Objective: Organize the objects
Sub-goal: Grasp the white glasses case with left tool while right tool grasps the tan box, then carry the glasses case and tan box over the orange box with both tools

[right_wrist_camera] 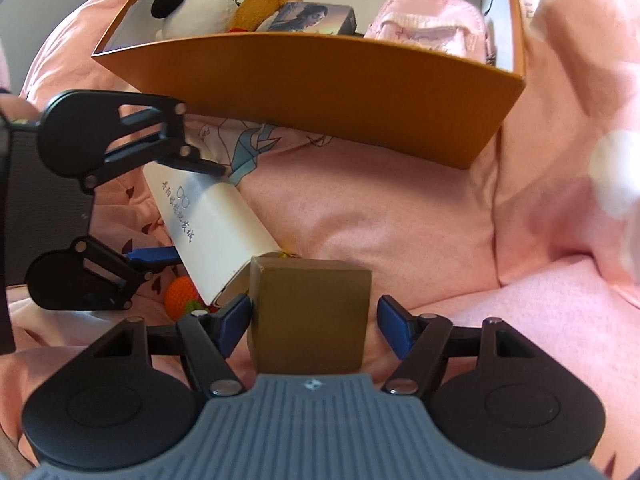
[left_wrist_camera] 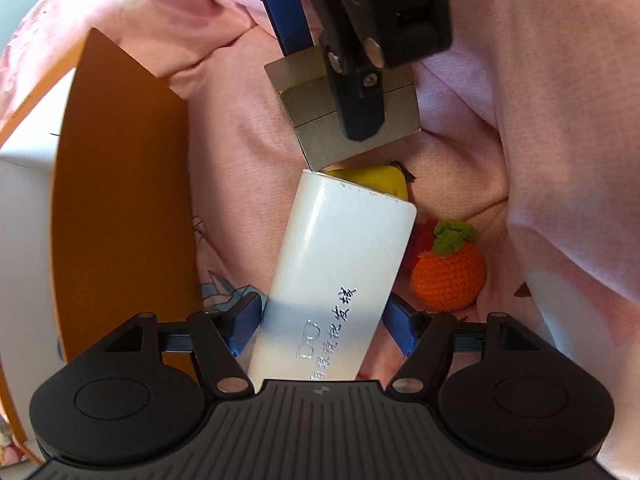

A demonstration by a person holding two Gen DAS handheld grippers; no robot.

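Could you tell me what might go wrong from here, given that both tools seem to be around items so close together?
The white case in the left tool nearly touches the small brown box between the right tool's fingers, so lifting either could knock the other. The right tool's fingers look apart from the box, so it may slip. The crocheted orange beside the case could roll on the soft pink bedding.

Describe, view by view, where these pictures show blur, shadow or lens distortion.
Left wrist view: a shadow band crosses the white glasses case; the orange box wall bows. Right wrist view: the box's front wall curves, and the pink bedding smears into pale blur at right.
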